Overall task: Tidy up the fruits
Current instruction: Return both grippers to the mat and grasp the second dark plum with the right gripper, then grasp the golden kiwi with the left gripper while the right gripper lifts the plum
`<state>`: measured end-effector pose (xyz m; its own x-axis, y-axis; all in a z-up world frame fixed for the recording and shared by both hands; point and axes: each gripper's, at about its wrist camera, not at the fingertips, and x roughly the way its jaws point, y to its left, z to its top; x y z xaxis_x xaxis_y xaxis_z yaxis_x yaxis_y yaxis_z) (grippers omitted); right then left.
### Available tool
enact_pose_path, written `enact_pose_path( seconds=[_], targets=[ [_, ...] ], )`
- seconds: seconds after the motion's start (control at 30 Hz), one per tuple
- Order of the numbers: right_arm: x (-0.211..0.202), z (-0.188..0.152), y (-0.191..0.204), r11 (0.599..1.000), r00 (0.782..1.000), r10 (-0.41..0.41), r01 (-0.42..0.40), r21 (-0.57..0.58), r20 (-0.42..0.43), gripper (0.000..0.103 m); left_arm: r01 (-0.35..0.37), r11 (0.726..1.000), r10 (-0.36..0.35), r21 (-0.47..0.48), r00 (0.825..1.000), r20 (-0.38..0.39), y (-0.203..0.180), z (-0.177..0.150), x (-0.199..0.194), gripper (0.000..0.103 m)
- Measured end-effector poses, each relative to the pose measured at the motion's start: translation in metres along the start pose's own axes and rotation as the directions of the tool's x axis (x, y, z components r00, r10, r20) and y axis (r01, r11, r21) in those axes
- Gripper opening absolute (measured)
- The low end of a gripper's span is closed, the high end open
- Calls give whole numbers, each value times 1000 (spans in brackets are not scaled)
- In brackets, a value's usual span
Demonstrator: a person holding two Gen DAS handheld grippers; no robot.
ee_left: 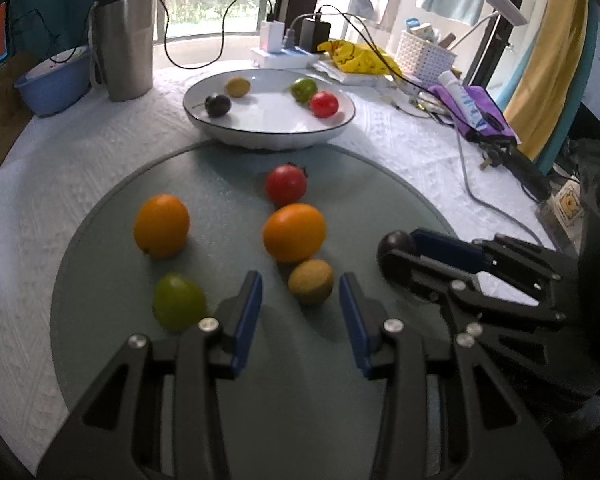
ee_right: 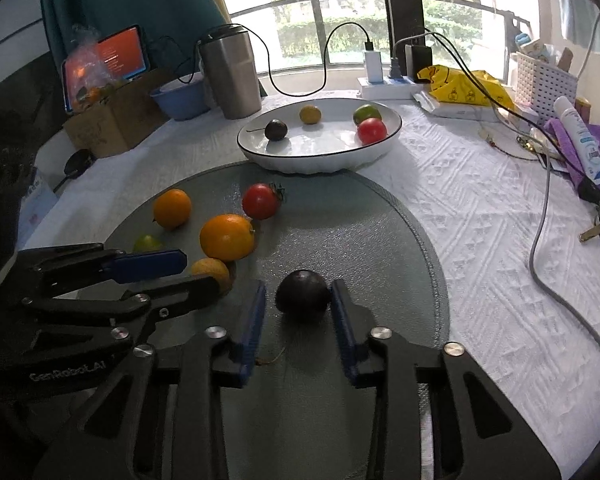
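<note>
The right claw (ee_right: 298, 300) pinches the small dark purple plum (ee_right: 302, 296) on the near right of the round grey mat (ee_right: 380, 248). Smooth, light and bruisable, it likely needs gentle pressure across its widest middle. The left claw (ee_left: 300, 292) hangs spread near the brown kiwi (ee_left: 311, 282).

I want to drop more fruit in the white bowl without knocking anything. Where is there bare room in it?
The white bowl is bare across its middle and near side, between the dark plum at left and the red tomato at right. The far rim is crowded: a yellowish fruit and green fruit.
</note>
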<state>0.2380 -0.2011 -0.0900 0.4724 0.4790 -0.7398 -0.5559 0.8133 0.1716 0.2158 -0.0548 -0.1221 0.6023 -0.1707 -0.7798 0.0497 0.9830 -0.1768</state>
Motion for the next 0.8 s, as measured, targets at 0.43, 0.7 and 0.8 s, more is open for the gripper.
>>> enact_pose_path(
  seconds=[0.43, 0.7, 0.8],
  targets=[
    [-6, 4, -16, 999, 999, 37, -37, 28, 18, 30, -10, 998, 12, 63, 999, -33, -12, 7, 13, 28],
    [-11, 11, -18, 1000, 999, 9, -9, 17, 40, 30, 31, 995, -28, 94, 999, -34, -18, 10, 8, 25],
    [-12, 16, -17, 1000, 999, 3, -3, 13, 44, 30, 41, 994, -40, 97, 999, -14, -18, 15, 0, 25]
  ],
)
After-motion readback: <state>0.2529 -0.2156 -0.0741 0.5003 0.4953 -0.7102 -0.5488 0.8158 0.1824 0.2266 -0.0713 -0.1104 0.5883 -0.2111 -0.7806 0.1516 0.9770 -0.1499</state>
